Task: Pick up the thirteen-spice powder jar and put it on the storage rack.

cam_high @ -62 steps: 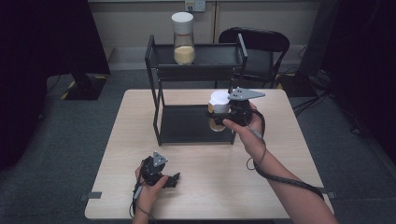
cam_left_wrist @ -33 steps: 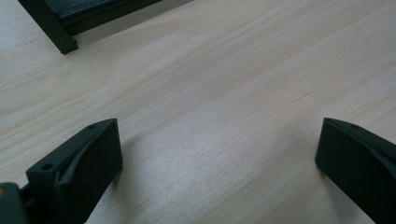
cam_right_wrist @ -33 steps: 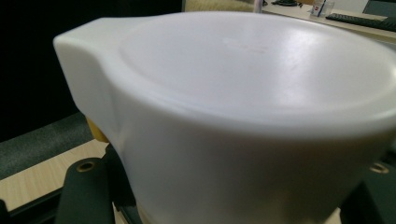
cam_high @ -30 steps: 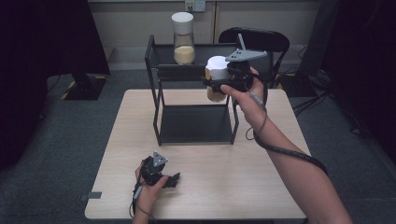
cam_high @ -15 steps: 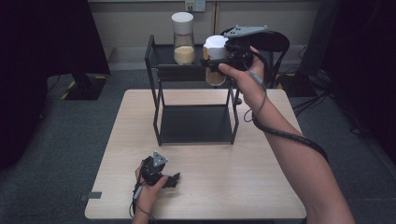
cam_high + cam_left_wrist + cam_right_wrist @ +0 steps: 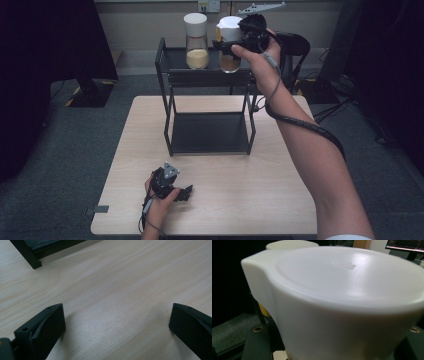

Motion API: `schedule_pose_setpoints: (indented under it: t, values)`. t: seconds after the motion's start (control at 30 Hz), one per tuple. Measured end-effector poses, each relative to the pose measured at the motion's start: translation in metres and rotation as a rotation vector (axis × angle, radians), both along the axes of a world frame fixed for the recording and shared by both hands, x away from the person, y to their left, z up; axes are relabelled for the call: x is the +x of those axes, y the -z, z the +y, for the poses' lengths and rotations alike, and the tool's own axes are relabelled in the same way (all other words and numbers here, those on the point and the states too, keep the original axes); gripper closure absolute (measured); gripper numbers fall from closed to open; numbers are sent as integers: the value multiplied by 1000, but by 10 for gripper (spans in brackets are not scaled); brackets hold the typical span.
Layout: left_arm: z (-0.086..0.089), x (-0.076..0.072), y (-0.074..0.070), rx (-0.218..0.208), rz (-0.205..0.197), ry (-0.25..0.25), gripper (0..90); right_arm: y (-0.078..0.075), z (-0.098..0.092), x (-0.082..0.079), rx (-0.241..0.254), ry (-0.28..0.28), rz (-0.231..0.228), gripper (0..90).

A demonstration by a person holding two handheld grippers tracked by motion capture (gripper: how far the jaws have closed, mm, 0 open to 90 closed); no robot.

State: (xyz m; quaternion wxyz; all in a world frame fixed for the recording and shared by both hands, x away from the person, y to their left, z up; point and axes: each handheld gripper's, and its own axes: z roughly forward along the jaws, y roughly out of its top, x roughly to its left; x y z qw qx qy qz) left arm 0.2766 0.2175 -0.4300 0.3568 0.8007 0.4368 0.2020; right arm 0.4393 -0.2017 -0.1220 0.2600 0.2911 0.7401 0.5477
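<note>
Grey carpet surrounds a pale wooden table point(image 6: 240, 200), and a black two-tier rack point(image 6: 165, 95) stands at its far edge, its lower shelf resting on the wood. On the rack's top shelf, toward its left end, stands a jar point(image 6: 196, 42) with a white lid and pale yellow contents.

My right gripper point(image 6: 239, 34) is up at the top shelf, pinching a second jar point(image 6: 230, 47) by its white lid, jaws clamped on either side of it. This jar holds something brownish and sits at the shelf's right end, just beside the first jar; whether its base touches the shelf I cannot tell. In the right gripper view the lid point(image 6: 342, 297) bulks large and close, with the other jar's lid point(image 6: 292, 244) behind it and a rack post below on the left.

My left gripper point(image 6: 185, 191) lies low at the near left part of the table, jaws spread wide with nothing but bare wood between them. In the left gripper view a foot of the rack point(image 6: 30, 257) shows at the upper left.
</note>
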Motion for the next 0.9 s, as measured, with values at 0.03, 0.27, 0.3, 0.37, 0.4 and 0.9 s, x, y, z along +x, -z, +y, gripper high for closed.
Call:
schedule_pose_setpoints:
  t: [0.03,0.27,0.3,0.37,0.4,0.9]
  values:
    - [0,0,0,0,0,0,0,0,1,3,0,5,-2,307]
    - [0,0,0,1,0,1,0,4,7,25,7,38,-1,306]
    - [0,0,0,0,0,0,0,5,8,27,7,42,0,306]
    - [0,0,0,1,0,1,0,7,8,32,16,45,4,306]
    - [0,0,0,2,0,2,0,9,8,34,20,48,6,306]
    - [0,0,0,-1,-1,0,0,19,12,45,32,48,3,305]
